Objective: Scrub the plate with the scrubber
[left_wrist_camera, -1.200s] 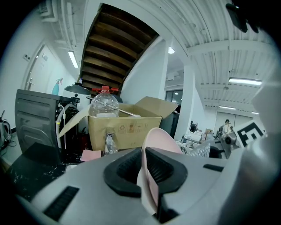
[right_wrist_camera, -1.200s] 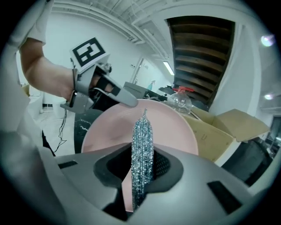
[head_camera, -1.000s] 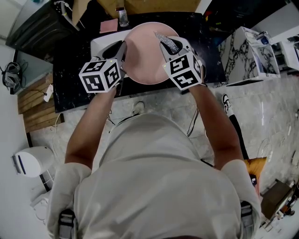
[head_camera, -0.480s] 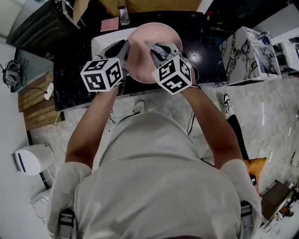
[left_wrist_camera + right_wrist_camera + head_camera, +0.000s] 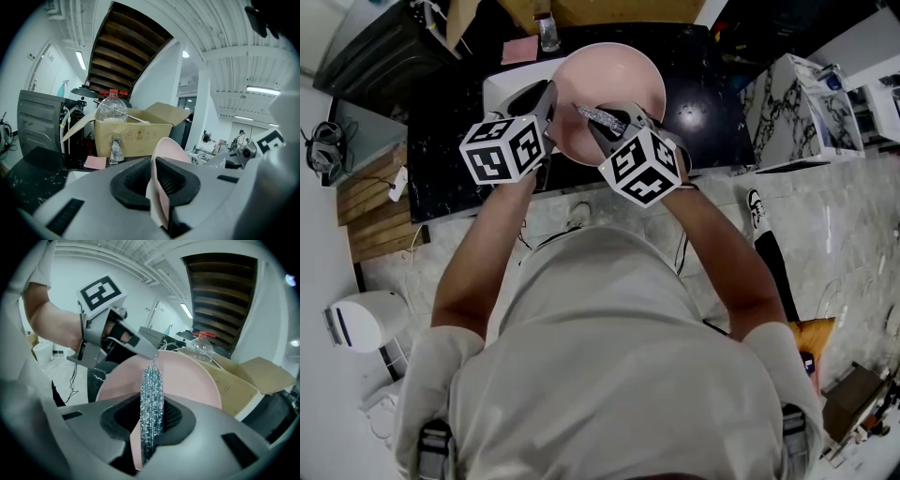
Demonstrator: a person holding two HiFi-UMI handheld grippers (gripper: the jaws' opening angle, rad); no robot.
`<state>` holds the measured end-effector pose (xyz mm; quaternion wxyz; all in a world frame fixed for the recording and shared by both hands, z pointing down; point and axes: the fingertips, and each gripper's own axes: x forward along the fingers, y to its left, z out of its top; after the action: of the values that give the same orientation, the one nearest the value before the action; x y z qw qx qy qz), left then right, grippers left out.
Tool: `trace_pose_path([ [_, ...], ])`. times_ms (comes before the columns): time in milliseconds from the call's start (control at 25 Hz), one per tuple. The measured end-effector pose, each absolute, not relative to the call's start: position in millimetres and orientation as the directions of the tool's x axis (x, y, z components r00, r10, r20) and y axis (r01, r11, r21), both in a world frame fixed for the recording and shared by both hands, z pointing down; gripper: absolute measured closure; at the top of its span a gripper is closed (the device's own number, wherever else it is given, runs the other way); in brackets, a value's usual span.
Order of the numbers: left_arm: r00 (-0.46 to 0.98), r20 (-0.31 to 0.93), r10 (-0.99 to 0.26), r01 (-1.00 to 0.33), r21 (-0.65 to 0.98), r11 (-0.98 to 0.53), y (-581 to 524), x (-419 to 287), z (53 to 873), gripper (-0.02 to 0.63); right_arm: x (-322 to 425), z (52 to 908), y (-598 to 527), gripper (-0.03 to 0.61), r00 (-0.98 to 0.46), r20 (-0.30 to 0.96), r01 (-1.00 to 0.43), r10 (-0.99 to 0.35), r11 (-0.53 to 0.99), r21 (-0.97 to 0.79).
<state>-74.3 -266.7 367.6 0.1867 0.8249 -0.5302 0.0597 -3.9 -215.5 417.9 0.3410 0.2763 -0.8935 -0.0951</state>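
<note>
Plate [image 5: 159, 199] rim pinched between left fingers [image 5: 133, 183], scrubber [image 5: 151, 397] between right fingers [image 5: 176, 416].

The pale pink round plate [image 5: 619, 84] stands tilted on edge, its rim pinched in the left claw [image 5: 157, 180], while the flat, glittery silver scrubber [image 5: 151, 394], clamped in the right claw [image 5: 151, 432], lies across its face.

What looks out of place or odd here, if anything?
Nothing stands out. The left gripper clamps the pink plate by its rim, the right gripper holds the scrubber over it. No spill or damage shows.
</note>
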Motion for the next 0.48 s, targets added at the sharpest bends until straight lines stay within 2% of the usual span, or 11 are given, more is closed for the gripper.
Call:
trace_pose_path([
  [200,0.434,0.297,-0.85,-0.896,0.242,-0.372,-264,-71,368,0.584,36,389,-261,0.5,-0.535,0.507,-0.536,-0.676,0.735,0.414],
  [480,0.46,0.306,-0.833,-0.884,0.245,-0.398,-259,-59,371,0.583,55,383,-292,0.5,-0.435,0.5,-0.584,-0.749,0.657,0.476],
])
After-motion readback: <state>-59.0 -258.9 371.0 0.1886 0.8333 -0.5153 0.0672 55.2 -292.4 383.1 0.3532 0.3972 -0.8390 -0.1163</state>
